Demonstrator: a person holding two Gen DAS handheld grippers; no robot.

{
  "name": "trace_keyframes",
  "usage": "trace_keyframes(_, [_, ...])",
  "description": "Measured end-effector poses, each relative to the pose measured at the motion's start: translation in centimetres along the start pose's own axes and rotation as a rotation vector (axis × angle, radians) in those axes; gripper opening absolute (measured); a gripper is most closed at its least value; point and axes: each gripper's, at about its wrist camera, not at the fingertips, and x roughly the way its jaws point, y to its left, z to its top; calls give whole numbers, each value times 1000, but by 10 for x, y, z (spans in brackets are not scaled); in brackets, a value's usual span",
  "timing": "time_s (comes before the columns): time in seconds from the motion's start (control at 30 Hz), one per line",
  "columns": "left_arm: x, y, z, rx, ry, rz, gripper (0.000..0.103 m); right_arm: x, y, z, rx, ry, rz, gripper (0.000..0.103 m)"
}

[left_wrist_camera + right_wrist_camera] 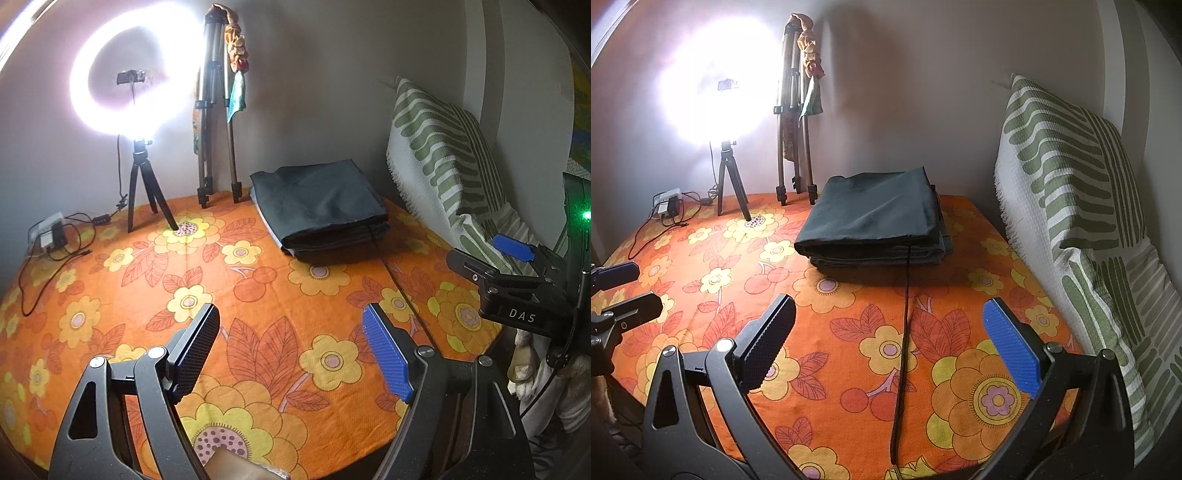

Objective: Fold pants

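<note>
Dark grey-green pants [317, 206] [875, 225] lie folded into a neat stack at the far side of the orange flowered sheet [258, 314] [827, 302], near the wall. A thin dark cord [905, 314] runs from the stack toward the near edge. My left gripper [291, 347] hovers over the sheet well short of the stack, jaws open, nothing between them. My right gripper [890, 339] is also open and empty, short of the stack. The right gripper [517, 266] shows at the right edge of the left wrist view.
A lit ring light on a small tripod [144, 192] and a folded taller tripod [214, 147] stand against the back wall. A power strip with cables [51, 229] lies at the far left. A green-striped pillow [454, 162] [1078, 206] leans along the right side.
</note>
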Motion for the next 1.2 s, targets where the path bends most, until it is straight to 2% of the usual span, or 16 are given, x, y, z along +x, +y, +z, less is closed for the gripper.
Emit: trace_keyframes(1.2, [-3,1,-3,-13,-9,24,80,-6,10,2,-1,-10,2,103])
